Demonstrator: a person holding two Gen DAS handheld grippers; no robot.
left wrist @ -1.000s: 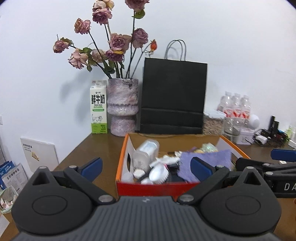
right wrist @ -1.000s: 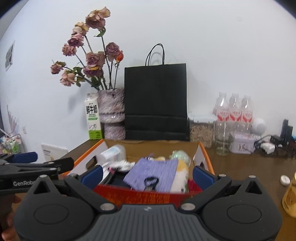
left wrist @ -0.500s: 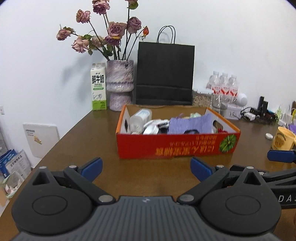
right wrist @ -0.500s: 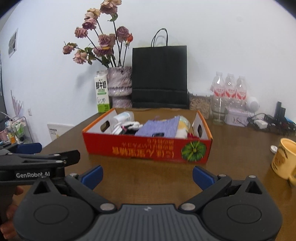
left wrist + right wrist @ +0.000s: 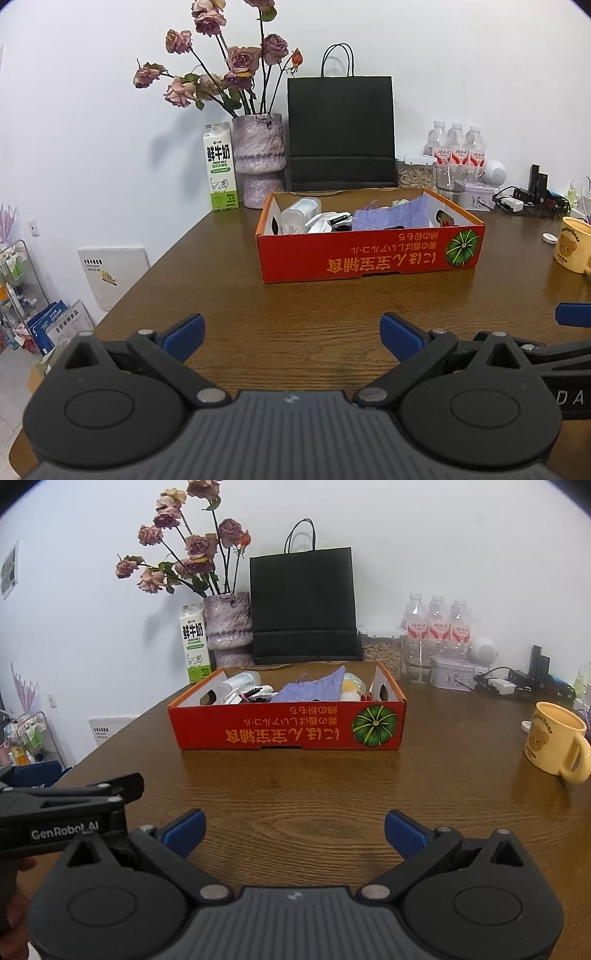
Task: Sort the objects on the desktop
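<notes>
Holding both grippers low over the brown wooden tabletop [image 5: 303, 295], side by side, fingers pointing at the red cardboard box [image 5: 369, 254]. My left gripper [image 5: 291, 332] has its blue-tipped fingers spread wide with nothing between them; only bare wood shows in the gap. My right gripper [image 5: 293, 829] is likewise spread and carries nothing. In the right wrist view the left gripper's black body, lettered "GenRobot AI", crosses the lower left corner.

Box: stands well ahead of both grippers, near the middle of the tabletop, long printed side toward me, lettering upside down, a green pumpkin picture at its right end. Contents seen over the rim: a purple cloth [image 5: 391, 218] propped up near the centre, a white plastic container [image 5: 299, 218] lying at the left end, small black-and-white items between them that I cannot identify, and something pale yellow [image 5: 351, 686] beside the cloth in the right wrist view.

Behind the box, against the white wall: milk carton [image 5: 219, 166], mottled purple vase [image 5: 258, 158] with dried roses, black paper bag [image 5: 340, 129], three water bottles [image 5: 458, 147]. Yellow mug [image 5: 554, 738] with a bear print stands to the right of the box, apart from it.
</notes>
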